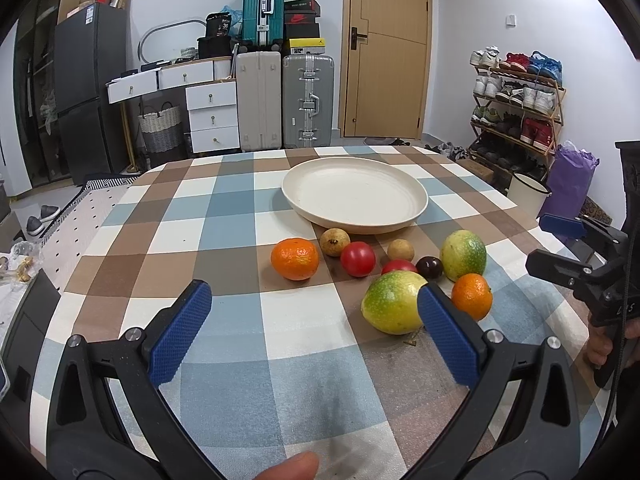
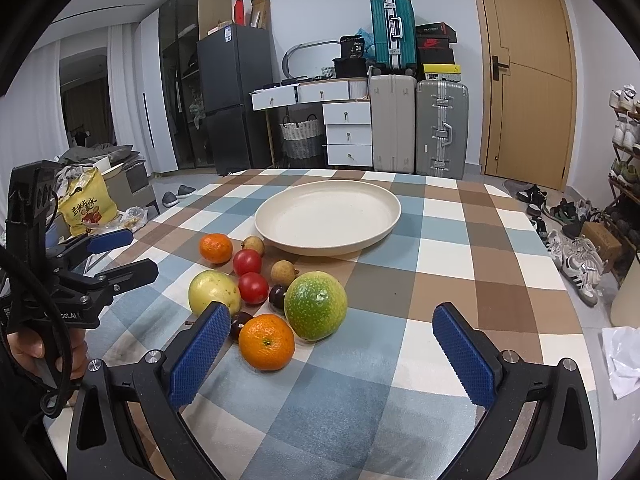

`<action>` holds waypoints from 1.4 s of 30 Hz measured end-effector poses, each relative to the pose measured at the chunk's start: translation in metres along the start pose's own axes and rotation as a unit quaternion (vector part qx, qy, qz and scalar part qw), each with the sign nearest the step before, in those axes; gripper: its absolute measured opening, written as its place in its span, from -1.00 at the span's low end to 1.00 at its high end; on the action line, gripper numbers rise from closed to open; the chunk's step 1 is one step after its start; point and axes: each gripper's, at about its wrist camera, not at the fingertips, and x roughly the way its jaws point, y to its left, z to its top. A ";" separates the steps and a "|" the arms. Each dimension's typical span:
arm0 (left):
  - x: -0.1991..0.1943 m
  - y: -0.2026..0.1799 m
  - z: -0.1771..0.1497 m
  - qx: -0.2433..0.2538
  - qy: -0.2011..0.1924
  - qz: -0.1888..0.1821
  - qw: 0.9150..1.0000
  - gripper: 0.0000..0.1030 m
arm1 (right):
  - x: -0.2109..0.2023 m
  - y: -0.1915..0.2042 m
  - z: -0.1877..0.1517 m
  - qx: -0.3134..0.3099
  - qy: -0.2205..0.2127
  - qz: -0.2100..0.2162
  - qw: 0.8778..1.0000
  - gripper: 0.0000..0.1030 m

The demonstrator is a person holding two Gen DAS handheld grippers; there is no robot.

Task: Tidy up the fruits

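Both jaws gape wide, nothing held, fruit loose before a bare plate.

Left gripper (image 1: 314, 308) and right gripper (image 2: 332, 328) hover low over the checked cloth (image 1: 280, 380), each with blue pads well apart. Fruit sits bunched just in front of the plate (image 2: 276, 236): two oranges (image 2: 267, 342), two green-yellow fruits (image 2: 316, 306), two tomatoes (image 2: 253, 288), two small brown ones and dark plums, several touching. My worry is the crowding: a pad pushed in beside one round fruit would likely nudge its neighbour and send it rolling across the cloth, and the tomatoes could bruise under a hard squeeze.
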 end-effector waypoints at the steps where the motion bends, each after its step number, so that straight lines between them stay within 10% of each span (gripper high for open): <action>1: 0.000 0.000 0.000 0.001 0.001 -0.001 1.000 1.00 | 0.000 0.000 0.000 0.000 0.001 0.000 1.000 0.99; 32: 0.027 -0.012 0.006 0.009 0.063 -0.030 0.998 0.99 | 0.045 0.016 -0.009 0.008 0.120 0.028 0.992 0.98; 42: 0.057 -0.032 0.009 0.033 0.102 -0.048 0.993 0.99 | 0.061 0.021 -0.011 0.019 0.156 0.045 0.987 0.58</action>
